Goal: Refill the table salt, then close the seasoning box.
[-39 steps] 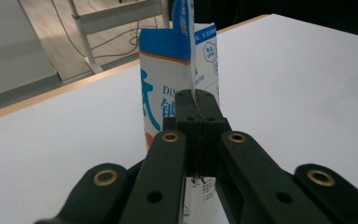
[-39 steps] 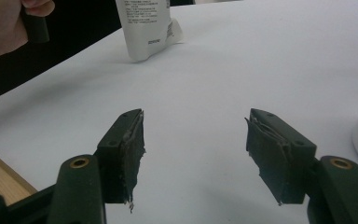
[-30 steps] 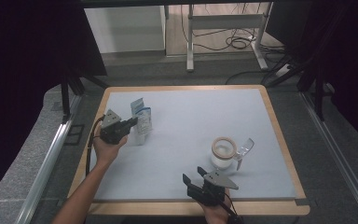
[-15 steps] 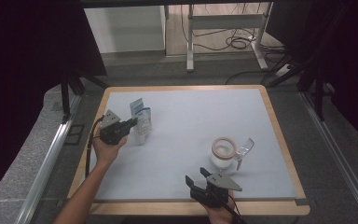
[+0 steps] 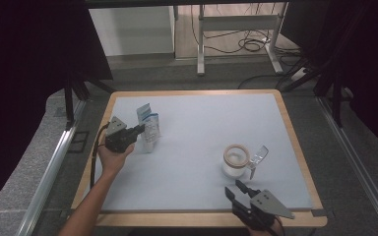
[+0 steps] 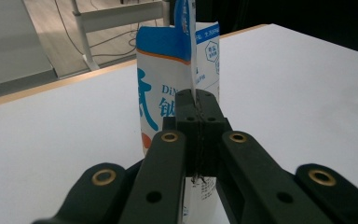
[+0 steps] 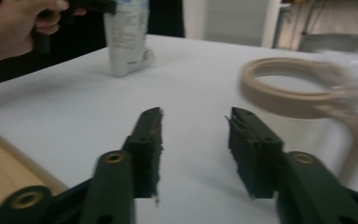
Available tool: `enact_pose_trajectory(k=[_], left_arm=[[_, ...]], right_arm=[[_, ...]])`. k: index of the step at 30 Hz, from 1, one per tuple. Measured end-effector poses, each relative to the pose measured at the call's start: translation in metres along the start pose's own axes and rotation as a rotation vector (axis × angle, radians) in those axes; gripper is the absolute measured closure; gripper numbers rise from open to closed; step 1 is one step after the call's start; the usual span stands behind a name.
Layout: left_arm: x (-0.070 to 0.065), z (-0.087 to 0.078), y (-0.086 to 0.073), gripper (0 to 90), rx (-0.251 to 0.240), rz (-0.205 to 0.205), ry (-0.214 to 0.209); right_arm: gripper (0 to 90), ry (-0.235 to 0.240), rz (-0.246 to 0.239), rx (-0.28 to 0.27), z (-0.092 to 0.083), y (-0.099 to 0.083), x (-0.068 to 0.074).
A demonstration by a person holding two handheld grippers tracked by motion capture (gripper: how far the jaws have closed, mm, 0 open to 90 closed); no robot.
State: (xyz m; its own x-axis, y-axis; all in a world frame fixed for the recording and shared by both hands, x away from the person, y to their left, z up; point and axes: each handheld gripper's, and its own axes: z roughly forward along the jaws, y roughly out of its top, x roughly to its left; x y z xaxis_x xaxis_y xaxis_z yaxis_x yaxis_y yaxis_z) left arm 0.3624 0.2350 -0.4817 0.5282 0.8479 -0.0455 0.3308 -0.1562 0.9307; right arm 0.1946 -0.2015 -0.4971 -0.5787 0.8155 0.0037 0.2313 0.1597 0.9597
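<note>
My left gripper [image 5: 139, 130] is clamped on the thin top flap of the blue-and-white pouch [image 5: 148, 127], which stands upright on the left part of the white table [image 5: 197, 123], near the far edge. My right gripper [image 5: 236, 189] sits at the near edge, its jaws apart with nothing between them — they have just been closing in a good way — and they point toward the cup with the tan rim [image 5: 236, 160], which stands close ahead of them without touching.

As I judge it, the step in hand is bringing the right gripper to the cup while the left keeps the pouch steady. To do it well I should hold the left pinch firm and level (the flap is thin and could slip or crease), and open the right jaws again before they meet the cup, coming at the handle or wall squarely.

The left gripper view shows how the pinch sits: both black pads meet on the flap's edge, with the pouch [image 6: 177, 88] printed face just behind. The right gripper view shows the bare gap between my own fingertips [image 7: 151, 135] and the cup's rim [image 7: 289, 88] off to one side, blurred. The high view gives what neither does — the pouch and cup stand well apart, and a clear glass-like piece [image 5: 257, 158] leans at the cup's right side; what it is I cannot tell.
</note>
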Motion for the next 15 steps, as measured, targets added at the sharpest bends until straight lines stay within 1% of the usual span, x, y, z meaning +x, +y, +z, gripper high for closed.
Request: enact_pose_trajectory(k=[3, 7, 9, 11, 14, 15], left_arm=[[0.000, 0.000, 0.000, 90.0, 0.000, -0.002, 0.001], [0.001, 0.000, 0.000, 90.0, 0.000, -0.004, 0.001], [0.001, 0.000, 0.000, 90.0, 0.000, -0.004, 0.002], [0.001, 0.000, 0.000, 90.0, 0.001, -0.006, 0.001], [0.001, 0.000, 0.000, 90.0, 0.001, -0.005, 0.000], [0.000, 0.000, 0.000, 90.0, 0.000, -0.005, 0.000]], right_arm=[[75.1, -0.033, 0.002, -0.010, -0.015, 0.002, -0.017], [87.8, -0.081, 0.028, -0.018, -0.028, 0.004, -0.041], [90.0, -0.113, 0.042, -0.025, -0.032, 0.005, -0.053], [90.0, -0.134, 0.058, -0.028, -0.033, 0.005, -0.063], [90.0, -0.157, 0.081, -0.037, -0.032, 0.008, -0.077], [90.0, -0.158, 0.088, -0.039, -0.031, 0.009, -0.080]])
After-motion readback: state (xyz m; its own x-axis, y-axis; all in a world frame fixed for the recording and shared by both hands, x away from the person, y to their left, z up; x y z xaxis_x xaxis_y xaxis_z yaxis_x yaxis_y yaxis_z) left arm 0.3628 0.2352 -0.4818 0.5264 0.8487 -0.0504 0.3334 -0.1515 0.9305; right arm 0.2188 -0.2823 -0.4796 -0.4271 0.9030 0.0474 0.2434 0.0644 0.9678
